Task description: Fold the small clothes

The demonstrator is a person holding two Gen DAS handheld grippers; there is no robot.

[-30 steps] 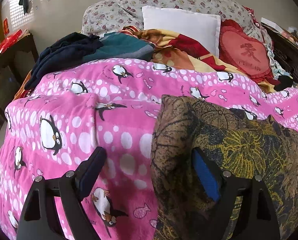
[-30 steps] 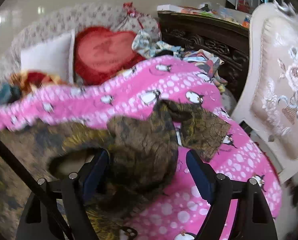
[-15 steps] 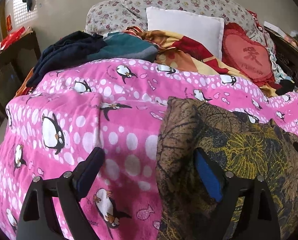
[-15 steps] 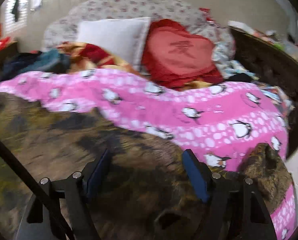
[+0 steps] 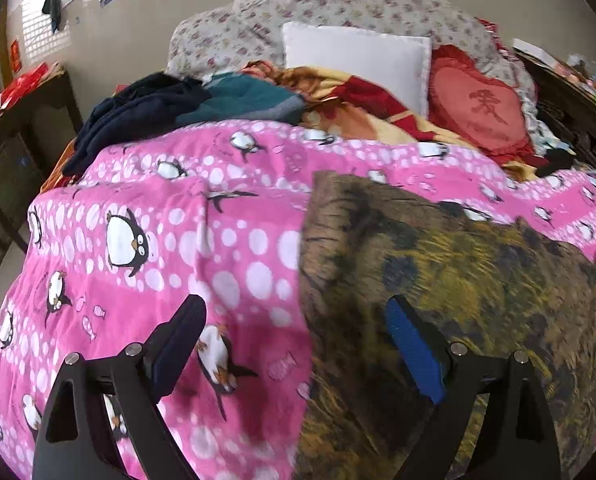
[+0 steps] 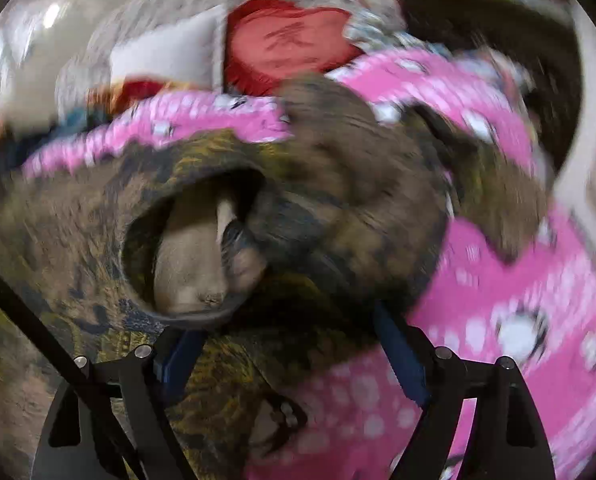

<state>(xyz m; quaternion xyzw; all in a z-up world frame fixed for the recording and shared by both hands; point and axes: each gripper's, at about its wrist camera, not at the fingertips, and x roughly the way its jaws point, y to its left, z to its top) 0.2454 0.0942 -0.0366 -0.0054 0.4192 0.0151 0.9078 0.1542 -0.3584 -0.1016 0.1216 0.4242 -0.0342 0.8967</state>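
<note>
A small brown and olive leaf-print garment (image 5: 450, 288) lies on the pink penguin blanket (image 5: 185, 240) on the bed. My left gripper (image 5: 293, 336) is open; its right finger sits over the garment's left edge and its left finger over the blanket. In the blurred right wrist view the same garment (image 6: 330, 200) is bunched up, with its round neck opening (image 6: 193, 248) facing the camera. My right gripper (image 6: 281, 348) is open, with the garment's folds lying between its fingers.
A white pillow (image 5: 358, 56), a red heart cushion (image 5: 482, 108) and a floral pillow (image 5: 330, 4) stand at the bed head. A pile of dark blue and teal clothes (image 5: 169, 104) lies at the back left. A dark wooden table (image 5: 13, 128) stands left of the bed.
The left gripper has barely moved. The right gripper's view swung fast and is blurred; the garment's right side is now bunched and lifted, with its neck opening showing.
</note>
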